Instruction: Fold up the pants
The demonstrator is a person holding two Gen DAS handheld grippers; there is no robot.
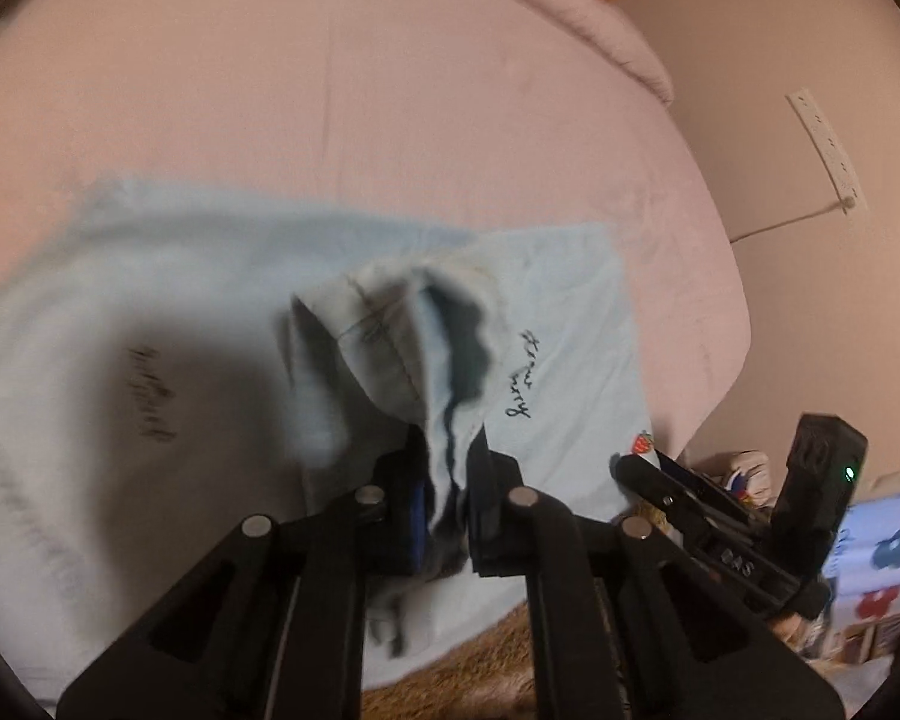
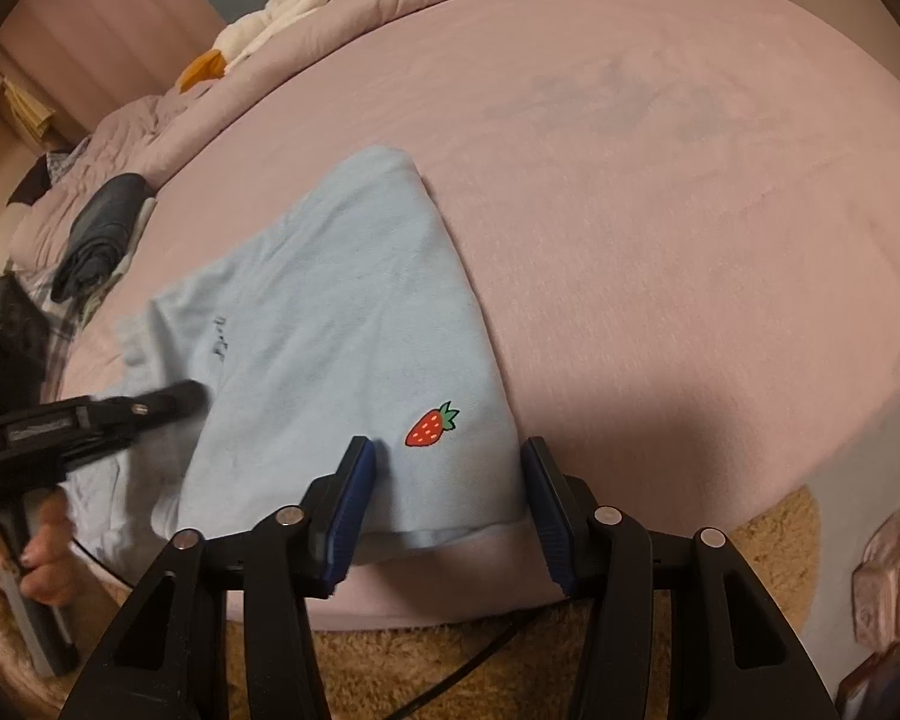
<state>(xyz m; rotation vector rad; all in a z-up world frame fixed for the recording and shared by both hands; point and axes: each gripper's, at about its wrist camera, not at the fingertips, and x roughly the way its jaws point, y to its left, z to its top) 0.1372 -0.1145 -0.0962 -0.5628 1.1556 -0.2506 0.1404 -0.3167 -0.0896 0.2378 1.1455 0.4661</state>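
Left gripper (image 1: 450, 504) pinches pants (image 2: 342, 324); dark clothes (image 2: 99, 234) beyond.

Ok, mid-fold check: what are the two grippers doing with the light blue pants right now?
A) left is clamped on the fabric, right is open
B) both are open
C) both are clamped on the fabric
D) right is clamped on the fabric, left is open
A: the left gripper has a bunch of the light blue pants pinched between its fingers, while the right gripper stands wide open over the hem near the strawberry.

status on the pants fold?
Left gripper shut on pants edge, lifted. Right gripper open over strawberry corner. Nothing in the way.
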